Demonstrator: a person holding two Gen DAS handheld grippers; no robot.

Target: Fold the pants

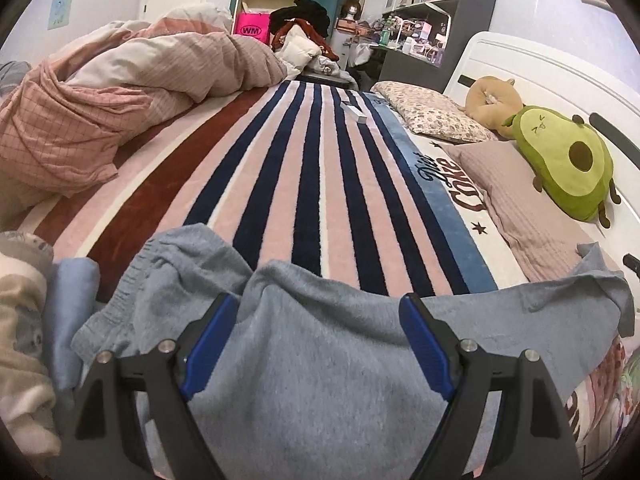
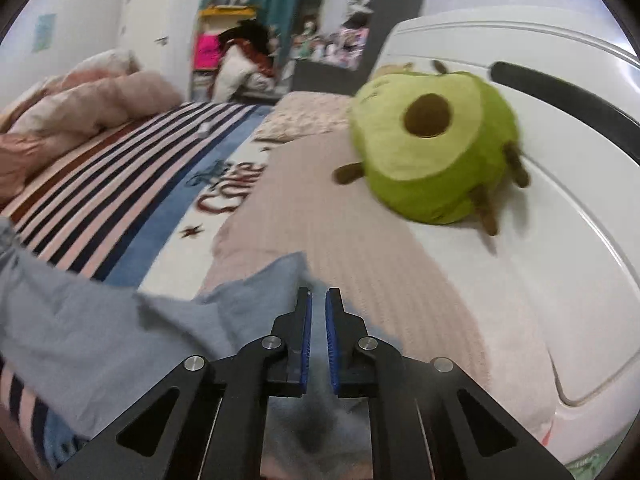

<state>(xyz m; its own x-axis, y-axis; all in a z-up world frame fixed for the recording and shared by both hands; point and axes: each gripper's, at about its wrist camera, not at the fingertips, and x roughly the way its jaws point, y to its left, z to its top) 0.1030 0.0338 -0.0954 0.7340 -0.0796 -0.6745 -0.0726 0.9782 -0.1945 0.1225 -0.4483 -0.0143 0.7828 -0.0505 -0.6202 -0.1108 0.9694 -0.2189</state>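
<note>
Nearest the left wrist camera, the left hand-held gripper stands with its blue-padded jaws wide apart over the grey-blue pants, soft knit cloth lying on the bed across the view, gathered elastic waistband at the left and its long axis running rightward toward the pillows. At that far right end, seen close only from the right wrist, the right hand-held gripper has its jaws nearly together on a thin fold of the pants, though blur hides whether the pads press it. Beyond lie a plush striped blanket, a ribbed pink pillow, a round avocado plush and a white headboard; only the left view shows the crumpled checked duvet sharply.
</note>
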